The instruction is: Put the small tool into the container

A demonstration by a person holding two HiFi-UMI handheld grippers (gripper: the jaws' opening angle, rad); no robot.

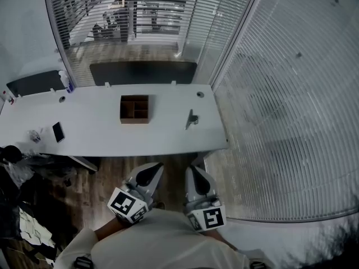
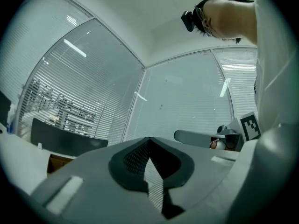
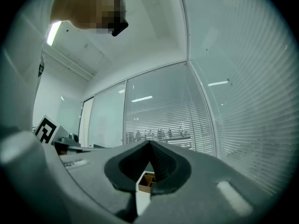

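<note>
A brown wooden container (image 1: 134,109) with several compartments stands in the middle of the white table (image 1: 101,133). The small grey tool (image 1: 192,118) lies to its right, near the table's right end. Both grippers are held close to the person's body, short of the table's near edge. My left gripper (image 1: 155,170) is shut with nothing in it, its tips meeting in the left gripper view (image 2: 149,139). My right gripper (image 1: 193,172) is also shut and empty (image 3: 150,143); the container (image 3: 147,181) shows through the gap below its tips.
A phone (image 1: 58,131) and small bits lie at the table's left end, with a bottle (image 1: 66,81) at the back left. Dark chair backs (image 1: 143,72) stand behind the table. A glass wall with blinds (image 1: 280,122) runs along the right. Clutter (image 1: 22,206) covers the floor at left.
</note>
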